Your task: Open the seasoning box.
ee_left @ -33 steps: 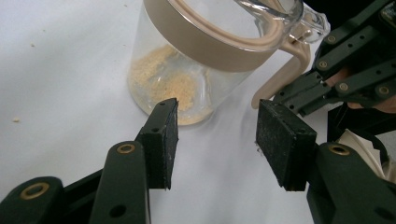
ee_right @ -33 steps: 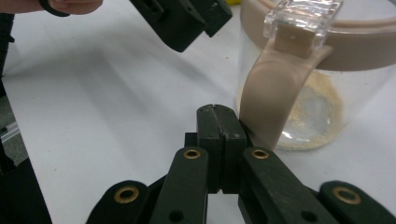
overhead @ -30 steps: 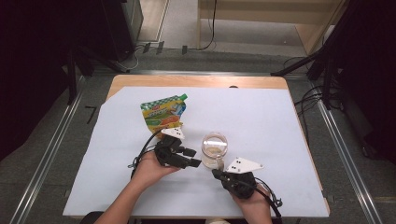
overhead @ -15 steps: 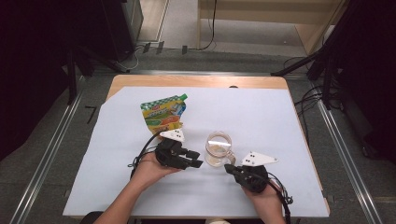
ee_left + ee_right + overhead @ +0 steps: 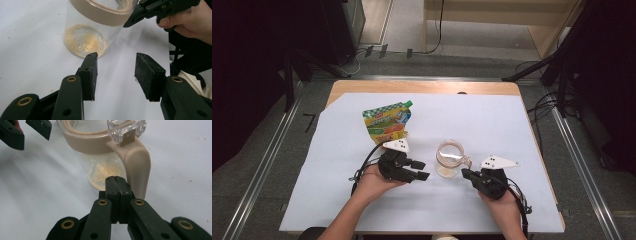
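Lying beyond the left gripper [image 5: 421,170], a snack pouch [image 5: 387,121].

No text could be read anywhere. The colourful pouch [image 5: 387,123] on the bench carried printed graphics and what looked like lettering across its front, in green, yellow, orange and red bands, but in the high view it was too small and blurred to make out a word or a brand. The clear cup [image 5: 448,158] with the tan rim bore no label, number or mark in either gripper view.
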`<state>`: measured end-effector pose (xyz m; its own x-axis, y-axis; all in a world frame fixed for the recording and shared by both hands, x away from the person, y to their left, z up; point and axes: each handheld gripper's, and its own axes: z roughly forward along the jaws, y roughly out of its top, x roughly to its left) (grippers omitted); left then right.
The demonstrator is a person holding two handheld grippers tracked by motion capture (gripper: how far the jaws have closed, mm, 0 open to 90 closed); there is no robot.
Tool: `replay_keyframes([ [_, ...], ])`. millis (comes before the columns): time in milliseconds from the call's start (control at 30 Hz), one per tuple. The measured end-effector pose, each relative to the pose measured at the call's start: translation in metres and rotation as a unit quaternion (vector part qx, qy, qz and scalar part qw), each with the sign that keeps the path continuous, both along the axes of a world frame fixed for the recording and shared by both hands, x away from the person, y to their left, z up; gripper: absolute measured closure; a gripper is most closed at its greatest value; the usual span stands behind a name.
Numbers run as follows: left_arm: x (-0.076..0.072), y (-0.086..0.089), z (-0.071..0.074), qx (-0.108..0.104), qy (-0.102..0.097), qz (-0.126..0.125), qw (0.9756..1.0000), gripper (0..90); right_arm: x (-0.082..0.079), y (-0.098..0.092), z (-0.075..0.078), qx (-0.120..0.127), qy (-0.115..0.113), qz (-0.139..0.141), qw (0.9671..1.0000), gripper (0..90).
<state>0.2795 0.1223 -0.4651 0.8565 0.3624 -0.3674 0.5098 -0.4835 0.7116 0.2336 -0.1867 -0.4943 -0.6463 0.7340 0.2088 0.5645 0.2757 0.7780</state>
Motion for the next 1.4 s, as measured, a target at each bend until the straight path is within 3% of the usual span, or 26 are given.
replay_keyframes([
  [267,0.001,0.002,-0.001,0.0,0.001,0.009,1.0,53.0,0.002,0.0,-0.002,-0.006,0.005,-0.001,1.0,90.0],
  [433,0.002,0.002,0.001,-0.015,0.006,0.009,0.9998,51.8,0.007,-0.004,-0.004,-0.004,0.007,-0.01,0.9999,90.0],
  [600,0.001,0.002,0.002,-0.021,-0.002,0.007,0.9998,50.3,0.013,-0.006,-0.004,-0.008,0.008,-0.015,0.9998,90.0],
  [767,0.002,0.002,0.001,-0.014,0.0,0.01,0.9999,46.8,0.012,-0.007,-0.001,-0.013,0.006,-0.013,0.9998,90.0],
  [933,0.002,0.001,0.003,-0.023,-0.017,0.01,0.9995,44.6,0.013,-0.006,0.002,-0.015,0.0,-0.006,0.9999,90.0],
  [967,0.002,0.001,0.003,-0.024,-0.017,0.01,0.9995,44.5,0.014,-0.006,0.002,-0.023,-0.001,-0.007,0.9997,90.0],
  [1067,0.003,0.0,0.005,-0.036,-0.001,0.008,0.9993,43.1,0.016,-0.008,0.002,-0.015,0.004,-0.004,0.9999,90.0],
  [1300,0.003,-0.005,0.01,-0.026,0.007,-0.007,0.9996,34.8,0.011,-0.014,0.007,-0.001,0.011,-0.01,0.9999,90.0],
  [1400,0.003,-0.008,0.01,-0.031,0.005,-0.012,0.9994,33.3,0.009,-0.018,0.012,0.001,0.008,-0.01,0.9999,90.0],
])
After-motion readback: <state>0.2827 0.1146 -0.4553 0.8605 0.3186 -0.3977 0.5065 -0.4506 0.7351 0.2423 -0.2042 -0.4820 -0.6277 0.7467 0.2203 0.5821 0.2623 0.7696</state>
